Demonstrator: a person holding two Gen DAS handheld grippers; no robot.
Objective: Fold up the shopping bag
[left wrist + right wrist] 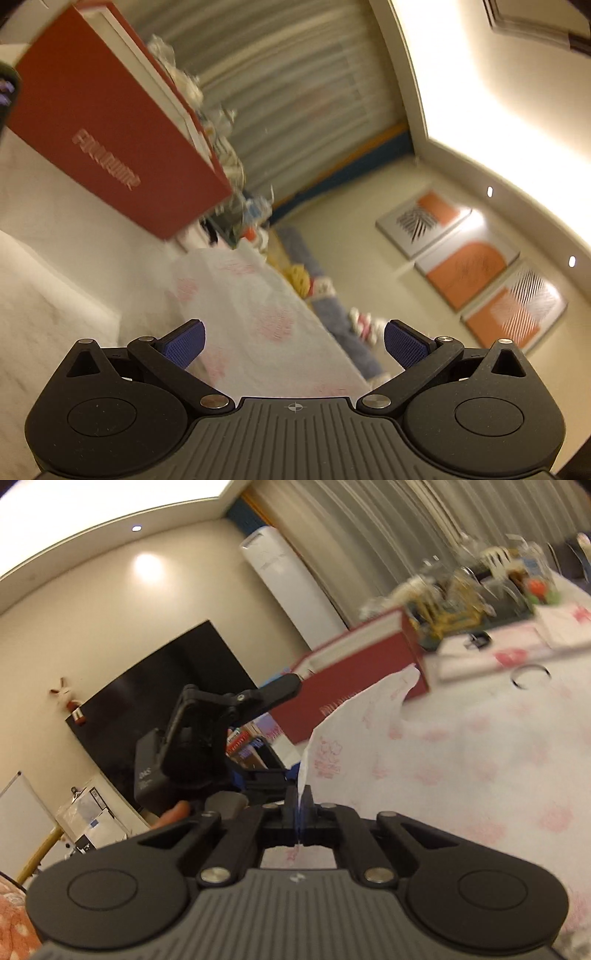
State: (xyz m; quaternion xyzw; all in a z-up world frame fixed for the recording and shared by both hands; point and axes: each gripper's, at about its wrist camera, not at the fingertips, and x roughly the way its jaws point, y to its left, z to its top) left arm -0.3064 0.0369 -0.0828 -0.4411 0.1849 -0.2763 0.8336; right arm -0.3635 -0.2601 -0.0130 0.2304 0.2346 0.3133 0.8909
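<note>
The shopping bag (255, 306) is thin white plastic with pink prints and lies spread on the white table (55, 258). Above its near end my left gripper (294, 343) is open, blue pads wide apart with nothing between them. In the right wrist view my right gripper (300, 805) is shut on a raised edge of the bag (369, 738), which rises in a fold from the jaws while the rest lies flat to the right. The left gripper's black finger (280, 692) shows up at left, near the red box.
A red box (110, 122) with a white rim stands on the table beyond the bag, also in the right wrist view (351, 675). Behind it is a tray of cluttered small items (480, 598). Grey curtains, a dark screen (155, 686) and wall pictures (469, 273) surround the table.
</note>
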